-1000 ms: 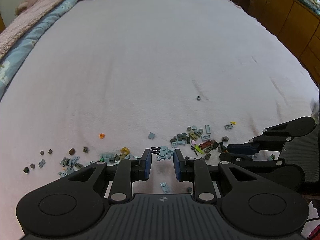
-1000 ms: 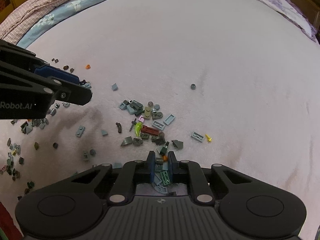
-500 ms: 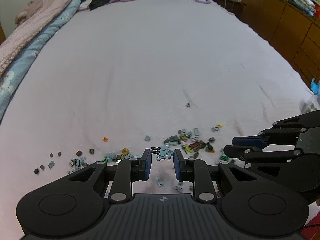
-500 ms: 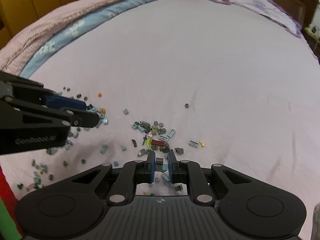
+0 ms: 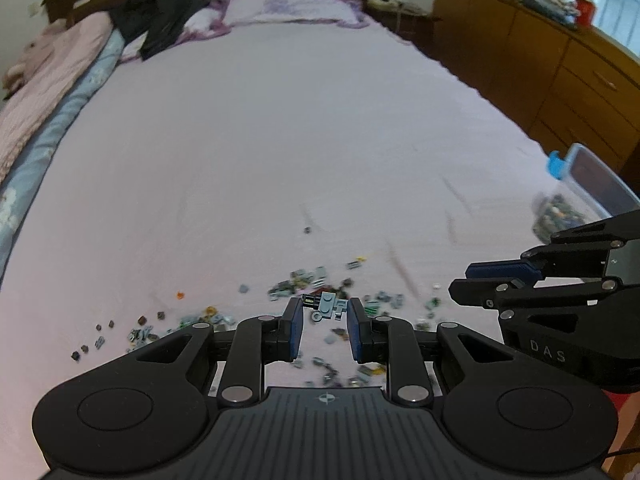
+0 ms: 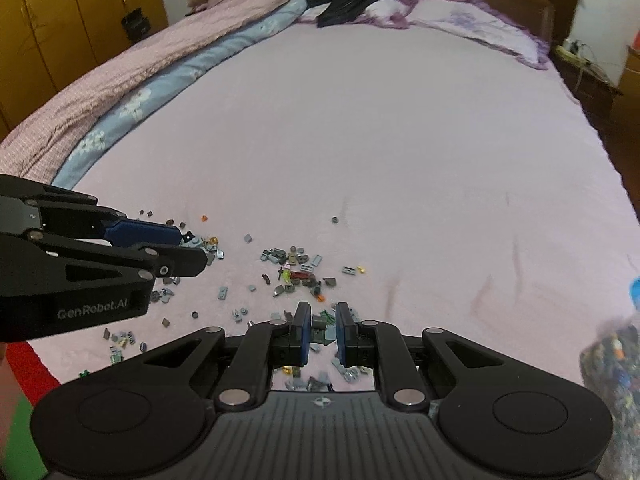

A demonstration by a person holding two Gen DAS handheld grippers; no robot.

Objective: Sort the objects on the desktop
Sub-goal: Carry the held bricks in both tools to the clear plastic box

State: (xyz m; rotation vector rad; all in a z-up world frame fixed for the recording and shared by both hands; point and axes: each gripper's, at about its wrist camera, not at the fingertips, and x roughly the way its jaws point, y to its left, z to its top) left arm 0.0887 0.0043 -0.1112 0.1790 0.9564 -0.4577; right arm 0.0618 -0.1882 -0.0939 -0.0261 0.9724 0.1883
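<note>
The left gripper [image 5: 325, 316] sits low centre of its view, jaws narrow around a small cluster of grey bricks [image 5: 327, 305] pinched at the fingertips. The right gripper [image 6: 323, 322] is nearly closed on a dark green-grey piece [image 6: 320, 323], low centre of its own view. Beyond both tips the loose bricks [image 6: 296, 268] lie scattered across the pink bed [image 6: 380, 140], mostly in the lower middle of each frame, with a lone dark stud [image 6: 335, 220] apart from them higher up. At the right edge of the left view a clear bin [image 5: 576, 200] with a blue clip holds sorted pieces; in the right view it shows only as a blur at the lower right.

The step in hand looks like the carry: both grippers hold a pick and are clear of the bed. The next move probably calls for swinging each load over the bin to the right and opening the jaws above it, keeping the grip firm meanwhile, since such small parts could slip out.

Against the frame a second ago, both grippers have risen: the brick scatter looks smaller and sits lower, the headboard and pillows have come into view, and the bin, unseen then, now shows. Each gripper's opening is unchanged
</note>
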